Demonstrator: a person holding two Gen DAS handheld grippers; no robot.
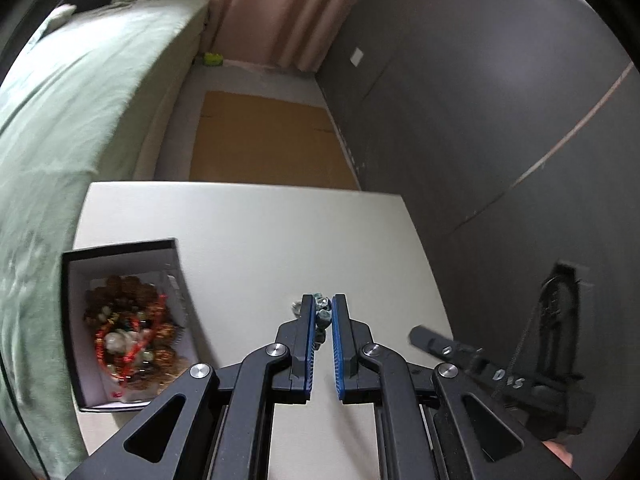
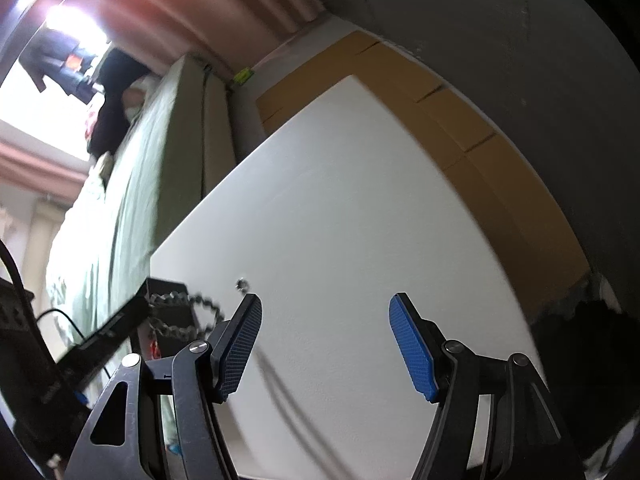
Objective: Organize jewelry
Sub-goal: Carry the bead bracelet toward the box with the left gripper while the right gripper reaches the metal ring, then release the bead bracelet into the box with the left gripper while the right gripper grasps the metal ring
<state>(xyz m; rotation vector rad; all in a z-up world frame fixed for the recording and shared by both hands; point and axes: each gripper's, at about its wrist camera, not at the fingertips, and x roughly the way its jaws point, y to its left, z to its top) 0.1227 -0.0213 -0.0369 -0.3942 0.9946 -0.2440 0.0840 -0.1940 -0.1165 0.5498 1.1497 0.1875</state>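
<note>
White worktop (image 1: pixel 248 232) carries a black box (image 1: pixel 120 248) near its left edge, beside a green-covered bed (image 1: pixel 80 92). Inside the box lies a heap of red, brown and pale beaded jewelry (image 1: pixel 132 332). Left tool (image 1: pixel 322 312) is pressed together, pinching a grey-green bead strand (image 1: pixel 323 316) above the worktop, right of the box. Right tool (image 2: pixel 324 312) is spread, with nothing between its blue pads (image 2: pixel 412 356). A small silvery piece (image 2: pixel 241 285) lies on the worktop.

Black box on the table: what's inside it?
The box holds a tangled heap of beaded jewelry: brown beads, red strands, pale stones, over its white lining. Single pieces can't be separated, and whatever lies under the heap is covered. The near corner is hidden behind the left hand-held gripper.
</note>
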